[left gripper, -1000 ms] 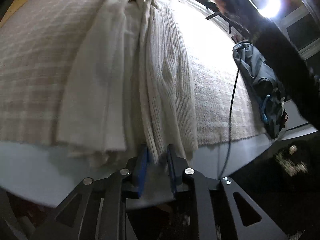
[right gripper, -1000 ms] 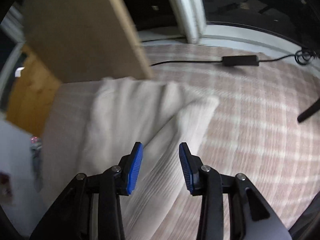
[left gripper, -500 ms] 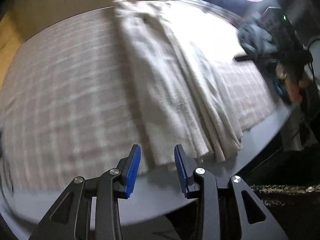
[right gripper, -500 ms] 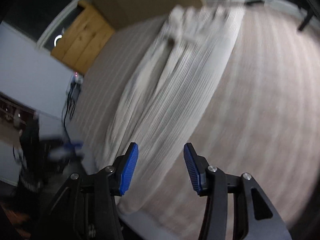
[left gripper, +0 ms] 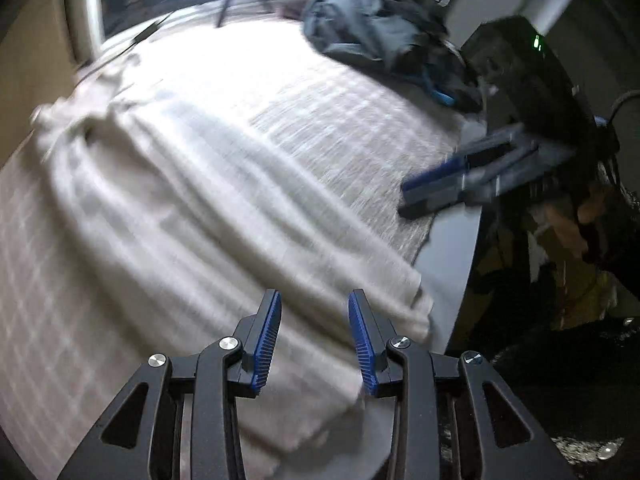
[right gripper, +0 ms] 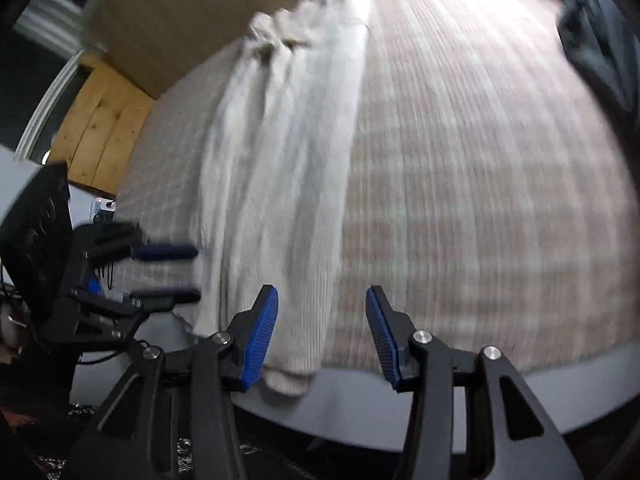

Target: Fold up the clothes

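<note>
A cream ribbed knit garment [left gripper: 192, 208] lies stretched in long folds across a bed with a pink-and-white checked cover [left gripper: 340, 120]; its near end hangs over the bed's edge. It also shows in the right wrist view [right gripper: 280, 168]. My left gripper [left gripper: 314, 338] is open and empty, just above the garment's near end. My right gripper [right gripper: 320, 330] is open and empty, above the garment's hanging end at the bed's edge. Each gripper shows in the other's view: the right one [left gripper: 452, 188] and the left one [right gripper: 168, 272], both blurred.
A dark grey-blue pile of clothing [left gripper: 384, 36] lies at the far side of the bed, also in the right wrist view [right gripper: 600, 40]. A tan board [right gripper: 192, 12] and wooden panel [right gripper: 100, 136] stand beyond the bed. Dark floor lies below the bed's edge.
Both grippers have swung round to the garment's near end at the bed's edge. The left gripper, shut on the cloth a second ago, is open now. The right stays open.
</note>
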### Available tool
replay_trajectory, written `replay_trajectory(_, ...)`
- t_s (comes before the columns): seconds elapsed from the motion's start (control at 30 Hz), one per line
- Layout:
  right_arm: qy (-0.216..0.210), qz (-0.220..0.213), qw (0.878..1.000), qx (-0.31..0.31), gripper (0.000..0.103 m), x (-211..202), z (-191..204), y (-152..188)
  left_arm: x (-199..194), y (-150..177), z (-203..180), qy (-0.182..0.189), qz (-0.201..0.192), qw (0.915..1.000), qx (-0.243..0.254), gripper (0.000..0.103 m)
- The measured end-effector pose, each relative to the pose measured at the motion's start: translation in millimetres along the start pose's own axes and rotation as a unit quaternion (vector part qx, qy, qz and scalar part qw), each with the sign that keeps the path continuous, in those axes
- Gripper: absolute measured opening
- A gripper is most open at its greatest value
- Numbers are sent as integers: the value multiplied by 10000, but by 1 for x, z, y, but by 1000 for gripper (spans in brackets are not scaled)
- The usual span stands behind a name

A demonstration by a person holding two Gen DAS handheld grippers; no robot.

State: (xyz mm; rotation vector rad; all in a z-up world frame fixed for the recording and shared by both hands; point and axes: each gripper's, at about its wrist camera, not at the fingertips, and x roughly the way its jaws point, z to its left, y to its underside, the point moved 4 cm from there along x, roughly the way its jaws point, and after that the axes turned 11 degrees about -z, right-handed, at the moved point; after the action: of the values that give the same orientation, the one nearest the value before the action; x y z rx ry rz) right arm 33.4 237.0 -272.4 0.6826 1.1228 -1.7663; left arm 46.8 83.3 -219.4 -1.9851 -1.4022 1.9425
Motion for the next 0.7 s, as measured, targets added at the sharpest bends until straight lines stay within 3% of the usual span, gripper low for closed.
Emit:
replay_trajectory(0.13, 218, 142, 9991, -323, 23, 10, 7, 12, 24, -9, -12, 134, 239, 9984, 498, 33)
replay_trajectory(0.23, 359, 154, 9976, -569, 20, 9, 9, 13, 42, 8, -6, -250, 710, 9940, 794, 30)
replay_trajectory(0.4, 513, 127, 9942, -939, 22, 8, 15, 13, -12, 10, 16, -648, 283, 9974, -100, 27)
replay_trajectory(0.47, 294, -66, 9952, -926, 34, 6, 22, 4, -37, 20, 30, -835, 97, 9943, -659, 36)
replay_trajectory(0.5, 311, -89, 9949, -950, 43, 8, 23, 2, -40, 29, 35, -976, 152, 9915, -843, 38)
replay_trajectory(0.6, 506, 7, 9931, -1061, 45, 22, 22, 4, -45, 57, 49, -1335, 337, 9813, -1345, 39)
replay_trajectory(0.7, 555, 137, 9937, -962, 45, 31, 17, 10, -32, 72, 52, -1168, 405, 9768, -1749, 38)
